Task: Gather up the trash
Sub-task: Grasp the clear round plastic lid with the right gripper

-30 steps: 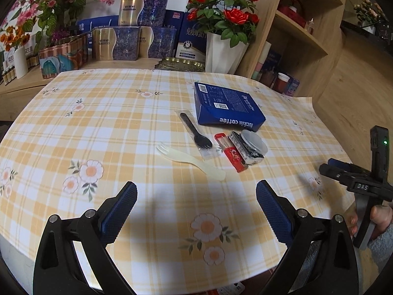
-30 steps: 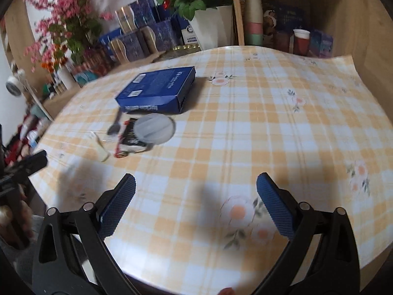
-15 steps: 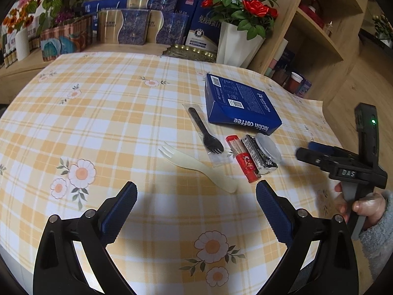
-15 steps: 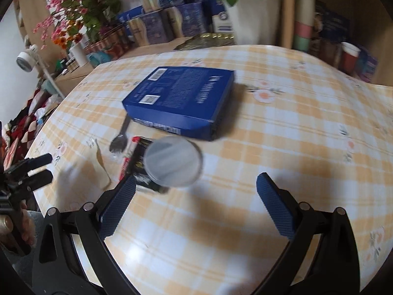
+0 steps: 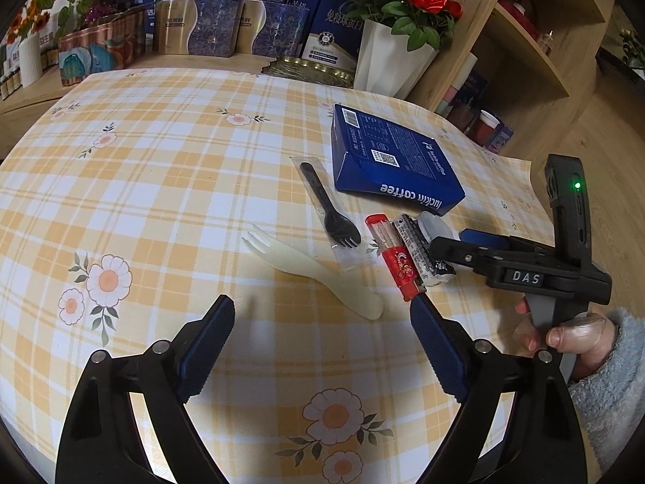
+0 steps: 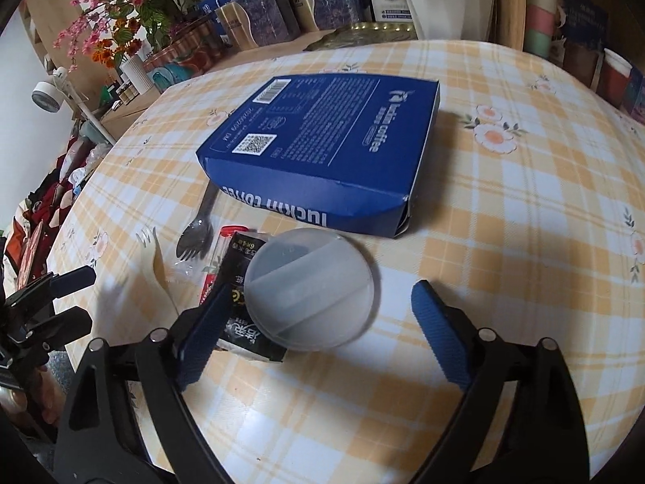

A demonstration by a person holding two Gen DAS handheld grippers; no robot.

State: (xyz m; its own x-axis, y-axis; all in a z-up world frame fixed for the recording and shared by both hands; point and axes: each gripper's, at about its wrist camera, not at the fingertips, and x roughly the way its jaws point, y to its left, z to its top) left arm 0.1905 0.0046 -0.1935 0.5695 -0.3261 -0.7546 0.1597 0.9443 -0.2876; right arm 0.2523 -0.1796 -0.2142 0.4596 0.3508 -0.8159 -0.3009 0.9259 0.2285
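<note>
Trash lies together on the checked tablecloth (image 5: 161,185): a blue coffee box (image 5: 391,161), a black plastic fork in a clear wrapper (image 5: 334,218), a cream fork (image 5: 322,272), a red packet (image 5: 397,260), a black wrapper (image 5: 419,248) and a clear round lid (image 6: 312,290). My left gripper (image 5: 322,312) is wide open and closing, with the cream fork's handle just ahead of its gap and no pad touching it. My right gripper (image 6: 320,292) is also closing, the lid lying between its blue pads (image 6: 437,330) untouched. In the left wrist view the right gripper (image 5: 455,240) hovers over the lid.
Gift boxes (image 5: 201,28), a white pot of red roses (image 5: 387,60) and a gold tray (image 5: 310,68) stand behind the table. A wooden shelf (image 5: 524,40) with cups is at the right. The table edge runs close below both grippers. A hand (image 5: 572,334) holds the right gripper.
Both grippers came lower and closer to the trash. The right one swung in over the lid, which now lies between its pads. Both pairs of jaws narrowed slightly.
</note>
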